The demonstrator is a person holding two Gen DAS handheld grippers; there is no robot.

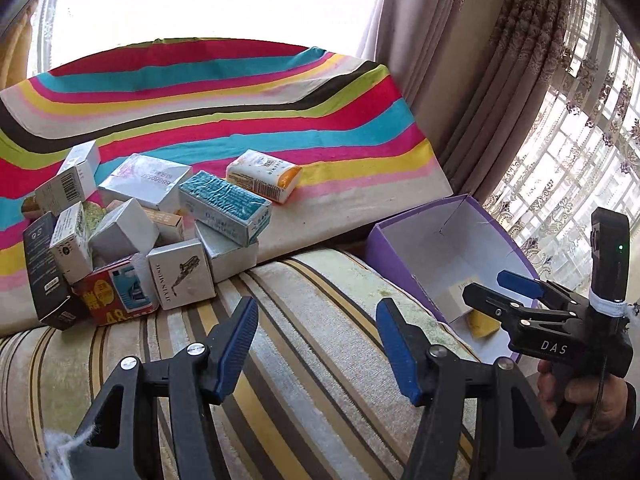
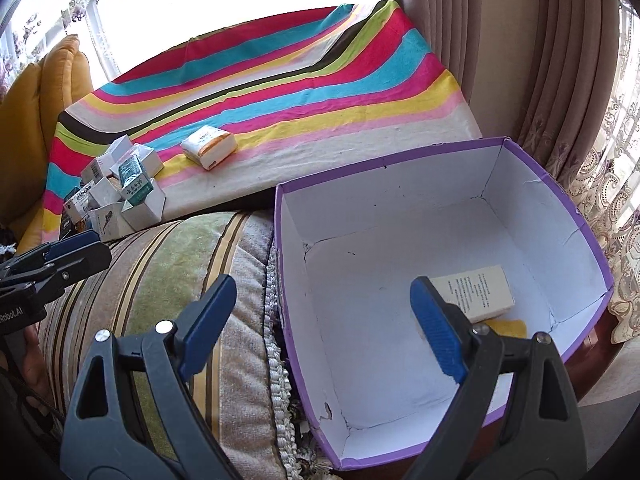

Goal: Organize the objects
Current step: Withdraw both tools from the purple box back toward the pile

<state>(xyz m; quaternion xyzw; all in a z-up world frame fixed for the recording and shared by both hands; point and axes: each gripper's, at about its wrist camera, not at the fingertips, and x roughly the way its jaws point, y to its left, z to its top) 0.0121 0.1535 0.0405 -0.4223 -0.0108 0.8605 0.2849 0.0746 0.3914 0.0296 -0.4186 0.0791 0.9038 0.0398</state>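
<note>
A heap of small cartons (image 1: 132,236) sits at the near edge of a rainbow-striped cloth (image 1: 224,92), where the cloth meets a striped sofa cushion (image 1: 304,320); most cartons are white or silvery, one on top is teal with crinkled wrap (image 1: 224,204), one is black (image 1: 42,272), one is red with yellow print (image 1: 114,292), and a white one at the front carries a small bird drawing (image 1: 182,274); they lean on one another at odd angles; a white pack with an orange end (image 1: 264,176) lies alone on the cloth, just beyond the heap; to the right stands an open purple box (image 2: 560,192) with a white inside, holding a cream carton printed with fine text (image 2: 476,292) that lies partly over something yellow (image 2: 508,326) in the near corner; the left hand-held gripper (image 1: 316,344) hangs over the cushion with its blue-padded jaws apart and nothing between them; the right hand-held gripper (image 2: 324,328) is over the near rim of the purple box, its jaws spread wide and empty, one finger (image 2: 438,332) inside the box just in front of the cream carton.
</note>
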